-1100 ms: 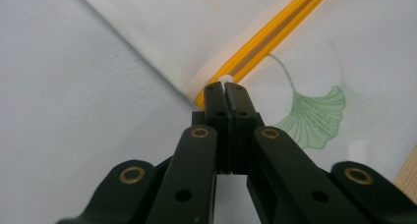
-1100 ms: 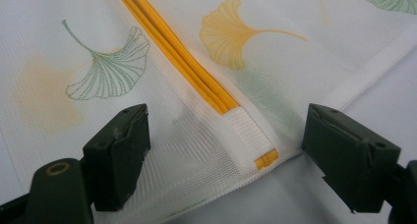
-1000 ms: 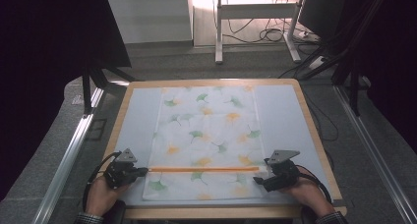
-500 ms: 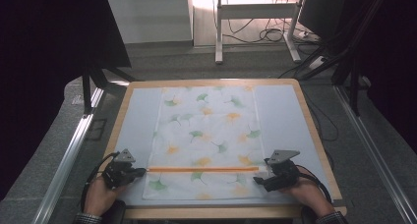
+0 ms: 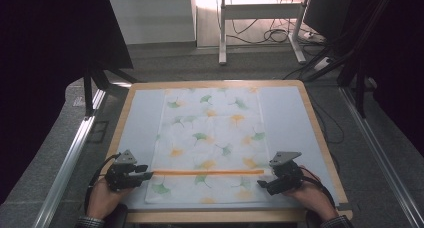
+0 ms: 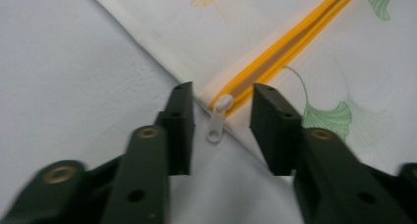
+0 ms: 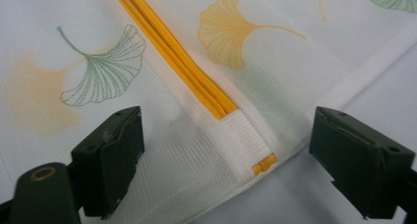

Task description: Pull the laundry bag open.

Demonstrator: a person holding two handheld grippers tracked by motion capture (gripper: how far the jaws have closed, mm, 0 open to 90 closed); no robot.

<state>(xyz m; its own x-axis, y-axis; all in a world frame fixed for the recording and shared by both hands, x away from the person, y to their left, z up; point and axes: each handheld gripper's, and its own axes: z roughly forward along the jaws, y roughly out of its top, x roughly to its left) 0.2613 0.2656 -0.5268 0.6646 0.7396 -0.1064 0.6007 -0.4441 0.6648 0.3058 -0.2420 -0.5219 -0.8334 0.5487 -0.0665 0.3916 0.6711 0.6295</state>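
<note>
On the worktop (image 5: 140, 113) lies a leaf-printed mesh bag (image 5: 210, 138), its orange zipper (image 5: 207, 172) running between both hand-held grippers. From above the white zipper pull (image 6: 217, 121) is too small to see; the left hand-held gripper (image 6: 221, 130) straddles it, jaws spread, not touching. The right hand-held gripper (image 7: 226, 150) gapes around the zipper's sewn end (image 7: 246, 135).

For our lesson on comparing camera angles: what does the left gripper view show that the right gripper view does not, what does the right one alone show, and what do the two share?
Left gripper view alone: a white zipper pull lying between open jaws, at the bag's edge. Right gripper view alone: the zipper's other end tucked under a white fabric tab, also between open jaws. Both share the orange zipper and the white mesh bag printed with ginkgo leaves, lying on a pale mat.
</note>
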